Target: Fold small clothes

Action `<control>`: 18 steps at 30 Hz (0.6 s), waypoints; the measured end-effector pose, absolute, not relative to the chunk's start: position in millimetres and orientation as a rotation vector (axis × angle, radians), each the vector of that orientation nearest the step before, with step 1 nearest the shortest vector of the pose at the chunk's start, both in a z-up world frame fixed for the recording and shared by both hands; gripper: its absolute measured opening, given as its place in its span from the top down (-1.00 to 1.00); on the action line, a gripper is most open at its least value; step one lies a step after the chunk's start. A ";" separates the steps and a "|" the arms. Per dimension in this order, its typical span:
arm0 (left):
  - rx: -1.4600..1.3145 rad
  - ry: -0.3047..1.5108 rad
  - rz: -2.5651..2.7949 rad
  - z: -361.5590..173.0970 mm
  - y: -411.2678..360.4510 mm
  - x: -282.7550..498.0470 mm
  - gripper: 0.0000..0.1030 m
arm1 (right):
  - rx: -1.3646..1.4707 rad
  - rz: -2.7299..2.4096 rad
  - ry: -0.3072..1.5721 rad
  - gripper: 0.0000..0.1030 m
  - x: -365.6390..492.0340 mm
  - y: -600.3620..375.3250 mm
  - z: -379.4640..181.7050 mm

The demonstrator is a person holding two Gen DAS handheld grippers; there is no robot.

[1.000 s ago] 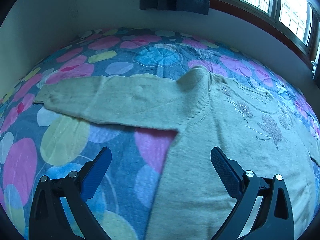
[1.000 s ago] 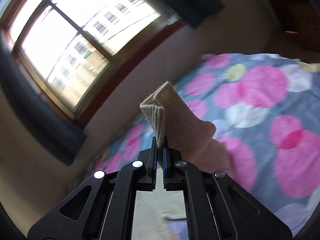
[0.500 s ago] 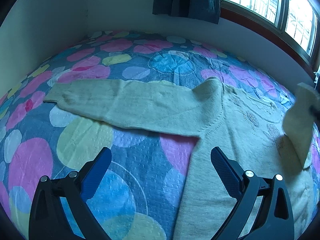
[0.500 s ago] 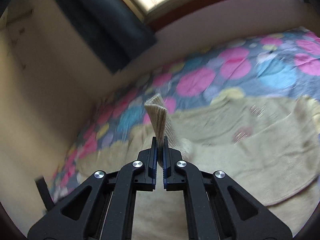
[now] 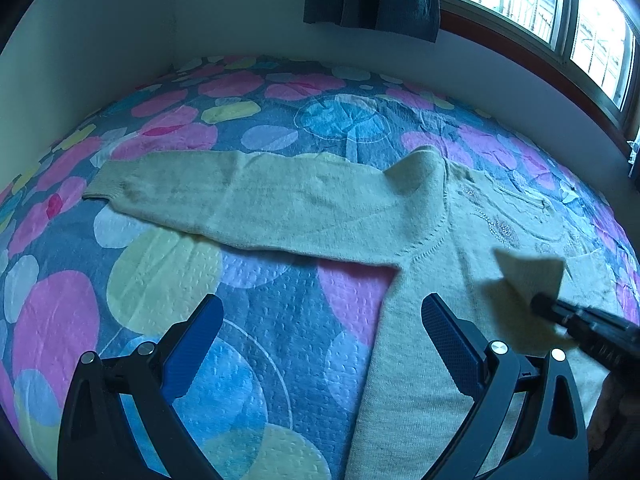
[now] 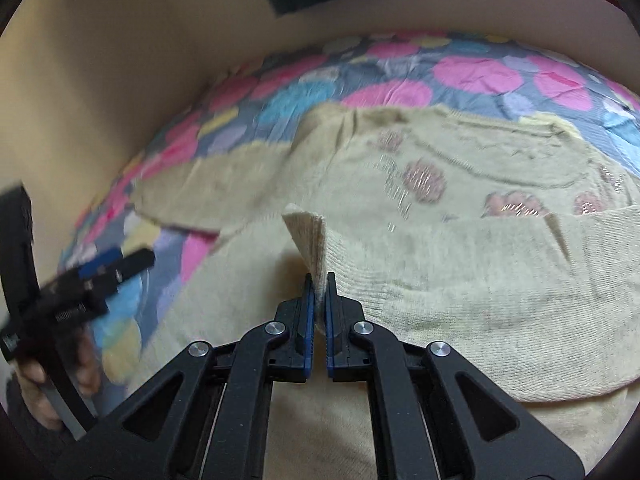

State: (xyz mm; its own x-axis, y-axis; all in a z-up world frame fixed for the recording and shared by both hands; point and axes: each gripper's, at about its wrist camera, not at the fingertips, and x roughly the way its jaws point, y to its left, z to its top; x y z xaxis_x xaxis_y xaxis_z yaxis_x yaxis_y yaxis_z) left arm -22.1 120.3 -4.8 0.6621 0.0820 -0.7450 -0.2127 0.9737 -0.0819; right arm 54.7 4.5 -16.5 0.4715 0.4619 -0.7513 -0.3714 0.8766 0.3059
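Letting go too soon with your right tongs (image 6: 317, 280), clenched on the sleeve cuff (image 6: 306, 232), could leave it bunched on the sweater (image 6: 460, 160), while your left tongs (image 5: 320, 328) hang released.

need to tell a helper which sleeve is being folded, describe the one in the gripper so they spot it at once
On the bedspread with big coloured circles lies a cream knit sweater with beaded flowers. The sleeve in question is doubled across the sweater's body, its ribbed cuff pinched upright in the right gripper. The other sleeve lies flat, stretched out over the bedspread.
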 end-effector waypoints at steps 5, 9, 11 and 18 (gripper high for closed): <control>-0.158 0.837 0.156 -6.4 114.8 -22.6 -0.93 | 0.032 0.536 1.036 0.90 48.7 10.9 -36.7; -0.152 0.841 0.147 -8.8 110.0 -22.1 -0.93 | 0.037 0.597 1.056 0.70 40.0 6.9 -37.2; -0.149 0.850 0.143 -12.1 108.4 -20.7 -0.93 | 0.082 0.646 1.073 0.59 35.4 0.9 -33.5; -0.151 0.852 0.136 -19.1 113.5 -18.9 -0.93 | 0.265 0.709 0.993 0.40 25.1 -82.2 3.2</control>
State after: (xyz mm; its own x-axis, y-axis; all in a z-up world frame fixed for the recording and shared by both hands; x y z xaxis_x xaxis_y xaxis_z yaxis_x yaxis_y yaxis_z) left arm -18.9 113.5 -19.1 0.6509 0.0595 -0.7568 -0.1798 0.9806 -0.0776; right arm 25.1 -82.2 3.2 0.3476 0.6536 -0.6722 -0.4234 0.7491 0.5095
